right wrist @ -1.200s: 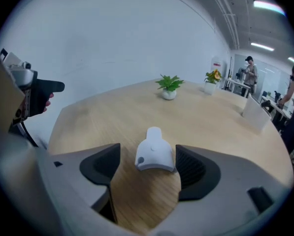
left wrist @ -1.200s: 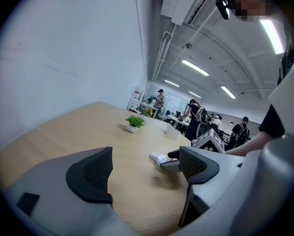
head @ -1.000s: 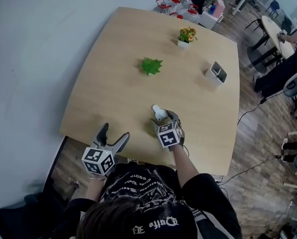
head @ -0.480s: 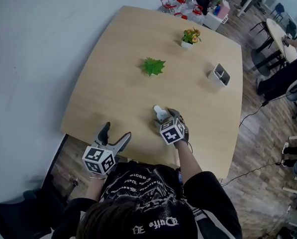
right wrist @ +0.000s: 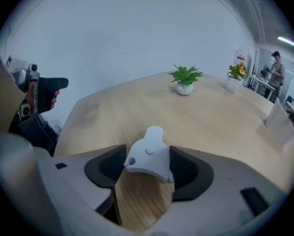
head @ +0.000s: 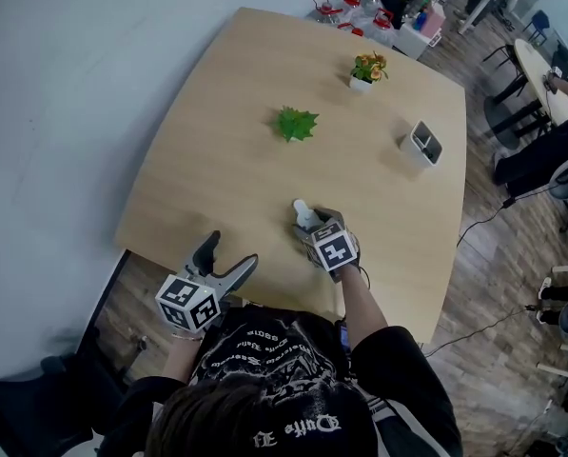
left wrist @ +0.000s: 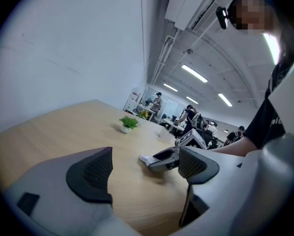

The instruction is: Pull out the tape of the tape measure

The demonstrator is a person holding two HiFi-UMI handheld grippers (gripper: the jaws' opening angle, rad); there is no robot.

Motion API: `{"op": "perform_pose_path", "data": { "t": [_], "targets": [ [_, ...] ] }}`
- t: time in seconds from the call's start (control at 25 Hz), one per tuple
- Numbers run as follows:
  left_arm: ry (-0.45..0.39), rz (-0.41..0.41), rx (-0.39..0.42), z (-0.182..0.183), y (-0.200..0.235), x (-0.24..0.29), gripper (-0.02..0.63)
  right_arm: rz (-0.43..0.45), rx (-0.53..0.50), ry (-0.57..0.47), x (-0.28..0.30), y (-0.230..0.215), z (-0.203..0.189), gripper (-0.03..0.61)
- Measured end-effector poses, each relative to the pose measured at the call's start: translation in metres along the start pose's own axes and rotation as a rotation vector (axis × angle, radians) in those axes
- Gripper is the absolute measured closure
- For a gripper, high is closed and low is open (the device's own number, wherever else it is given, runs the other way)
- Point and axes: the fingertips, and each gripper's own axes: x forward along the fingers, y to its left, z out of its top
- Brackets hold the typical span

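The white tape measure (head: 303,214) sits on the wooden table (head: 226,112) close to the near edge. My right gripper (head: 308,227) straddles it and its jaws are closing. In the right gripper view both dark pads (right wrist: 188,170) meet the sides of the tape measure (right wrist: 149,156), whose nose sticks out beyond the right gripper (right wrist: 147,167). My left gripper (head: 232,250) hangs open and empty over the table's near edge, to the left. In the left gripper view nothing lies between the spread fingers of the left gripper (left wrist: 144,175); the tape measure's tip (left wrist: 145,159) shows ahead.
Mid-table stands a small green plant (head: 296,123). Farther back are a potted flower (head: 363,69) and a white holder (head: 420,144) at the right. A white wall runs along the left. Chairs, tables and seated people fill the room to the right.
The right gripper's jaws have narrowed onto the tape measure. The left gripper has edged slightly forward toward the table's edge.
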Motion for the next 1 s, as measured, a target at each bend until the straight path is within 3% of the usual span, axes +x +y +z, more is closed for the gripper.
{"op": "perform_pose_path", "data": {
  "t": [0.2, 0.4, 0.76, 1.0],
  "targets": [
    [0.004, -0.135, -0.155, 0.001, -0.018, 0.007, 0.245, -0.005, -0.029, -0.118, -0.027, 0.003, 0.022, 0.295],
    [0.097, -0.305, -0.459, -0.010, -0.042, 0.026, 0.255, 0.006, -0.115, -0.218, -0.064, 0.021, 0.044, 0.296],
    [0.065, -0.412, -0.623, 0.020, -0.073, 0.055, 0.255, 0.016, -0.365, -0.284, -0.123, 0.070, 0.070, 0.296],
    [0.071, -0.493, -0.855, 0.024, -0.099, 0.073, 0.255, 0.020, -0.410, -0.319, -0.140, 0.080, 0.074, 0.295]
  ]
}}
